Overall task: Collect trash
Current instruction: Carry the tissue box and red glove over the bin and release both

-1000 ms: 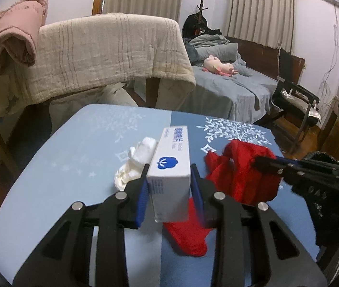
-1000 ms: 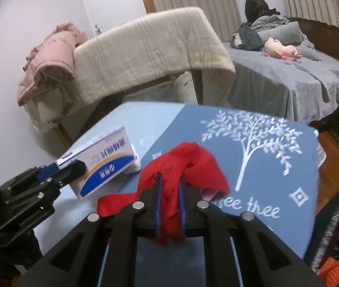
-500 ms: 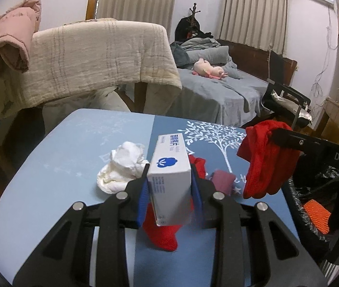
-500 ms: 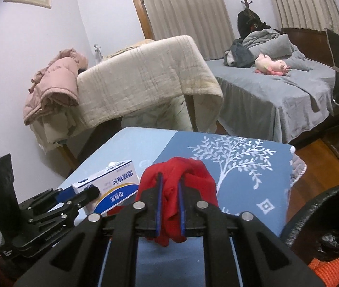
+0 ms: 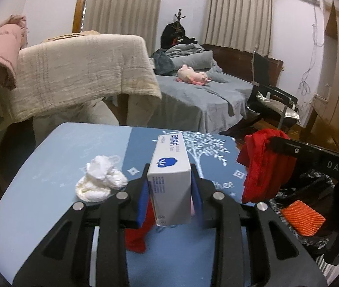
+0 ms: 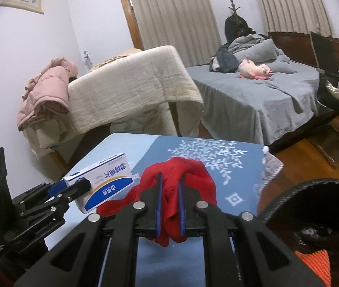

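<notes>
Trash: a white-and-blue box (image 5: 172, 179) and a red cloth (image 6: 181, 191), each lifted clear of the blue table (image 5: 49, 167) and heading for the black-lined bin (image 6: 325, 205).
Left gripper (image 5: 170, 191): jaws part-open and clamped on the box's two long sides; the box stands on edge between the blue pads, its far end jutting well ahead of them.
Right gripper (image 6: 169, 203): jaws squeezed almost together on a fold of the cloth, which drapes over both fingertips and hangs below them.
Bin: to the right of the right gripper's jaws, its rim near; something orange and ribbed shows inside.
Left behind: a crumpled white tissue (image 5: 98, 181) on the table, to the left of the left gripper's jaws and ahead of them.
Doing it well: probably carry each load fully over the bin's mouth before letting go. The cloth's trailing tail could catch on the rim, so it likely needs height. The box is rigid and should drop cleanly once the pads part.
Look of the trash: the box is crisp, printed with a blue emblem and characters; the cloth is limp and bright red.
</notes>
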The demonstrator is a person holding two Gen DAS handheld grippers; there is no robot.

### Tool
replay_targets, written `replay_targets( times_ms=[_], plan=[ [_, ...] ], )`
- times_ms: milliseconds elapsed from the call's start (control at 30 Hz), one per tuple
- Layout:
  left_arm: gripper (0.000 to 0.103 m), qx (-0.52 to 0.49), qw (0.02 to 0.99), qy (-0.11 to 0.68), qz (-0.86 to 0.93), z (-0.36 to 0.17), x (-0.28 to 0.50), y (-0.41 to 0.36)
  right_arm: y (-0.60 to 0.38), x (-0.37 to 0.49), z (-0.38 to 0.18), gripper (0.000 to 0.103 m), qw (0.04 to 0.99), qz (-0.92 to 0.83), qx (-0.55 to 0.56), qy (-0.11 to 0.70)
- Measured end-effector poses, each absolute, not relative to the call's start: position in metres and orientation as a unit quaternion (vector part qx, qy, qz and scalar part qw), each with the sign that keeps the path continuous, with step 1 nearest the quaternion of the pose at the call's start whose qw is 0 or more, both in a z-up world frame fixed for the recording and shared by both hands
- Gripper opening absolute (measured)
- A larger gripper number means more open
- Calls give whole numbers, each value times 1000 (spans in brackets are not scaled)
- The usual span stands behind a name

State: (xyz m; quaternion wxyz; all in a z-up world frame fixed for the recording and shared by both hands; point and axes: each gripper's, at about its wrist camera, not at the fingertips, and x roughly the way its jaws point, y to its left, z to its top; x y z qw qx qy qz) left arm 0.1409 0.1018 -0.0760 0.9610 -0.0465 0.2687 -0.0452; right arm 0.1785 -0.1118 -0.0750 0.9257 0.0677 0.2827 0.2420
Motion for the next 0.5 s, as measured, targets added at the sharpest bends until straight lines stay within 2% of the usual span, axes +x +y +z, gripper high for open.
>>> replay_targets(
  times_ms=[500],
  plan=[
    [30,-30,958,263,-105,-69,133,33,-177,152,-69,11,941,186,74,273]
  ],
)
